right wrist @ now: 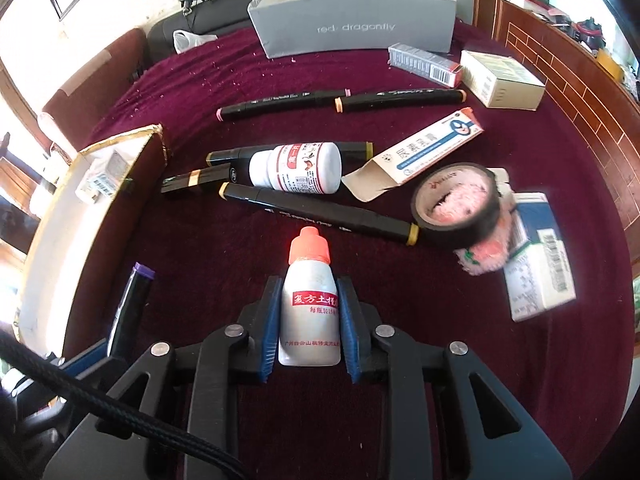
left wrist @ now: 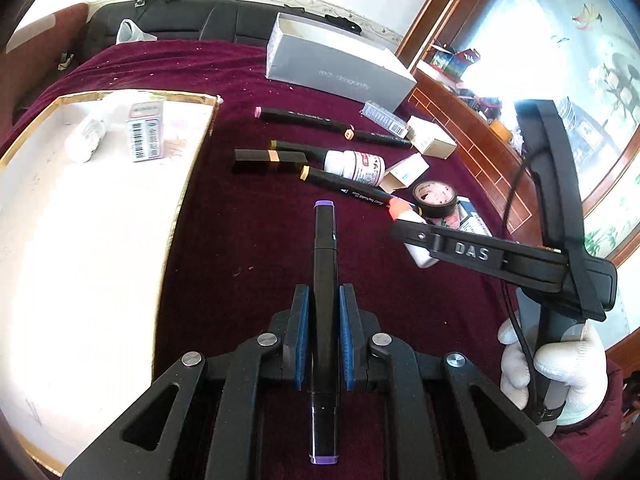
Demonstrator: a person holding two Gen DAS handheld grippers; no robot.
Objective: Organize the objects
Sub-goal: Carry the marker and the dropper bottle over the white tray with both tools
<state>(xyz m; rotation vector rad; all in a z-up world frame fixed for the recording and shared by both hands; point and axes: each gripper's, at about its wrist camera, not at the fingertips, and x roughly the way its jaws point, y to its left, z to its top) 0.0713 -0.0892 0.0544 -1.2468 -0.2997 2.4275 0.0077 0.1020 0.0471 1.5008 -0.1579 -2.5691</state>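
My left gripper [left wrist: 323, 300] is shut on a black marker with purple caps [left wrist: 325, 280], held above the maroon cloth; the marker also shows in the right wrist view [right wrist: 130, 306]. My right gripper [right wrist: 310, 292] is shut on a small white bottle with an orange cap [right wrist: 310, 300], also seen in the left wrist view [left wrist: 406, 216]. Several black markers [right wrist: 320, 216], a white pill bottle [right wrist: 298, 168], a tape roll [right wrist: 456, 204] and small boxes [right wrist: 430, 150] lie on the cloth ahead.
A white gold-edged tray [left wrist: 196, 152] on the left holds a small bottle [left wrist: 86, 136] and a barcode box [left wrist: 144, 132]. A grey open box [right wrist: 352, 16] stands at the back. More cartons [right wrist: 538, 256] lie at the right. A wooden cabinet [left wrist: 480, 152] borders the right side.
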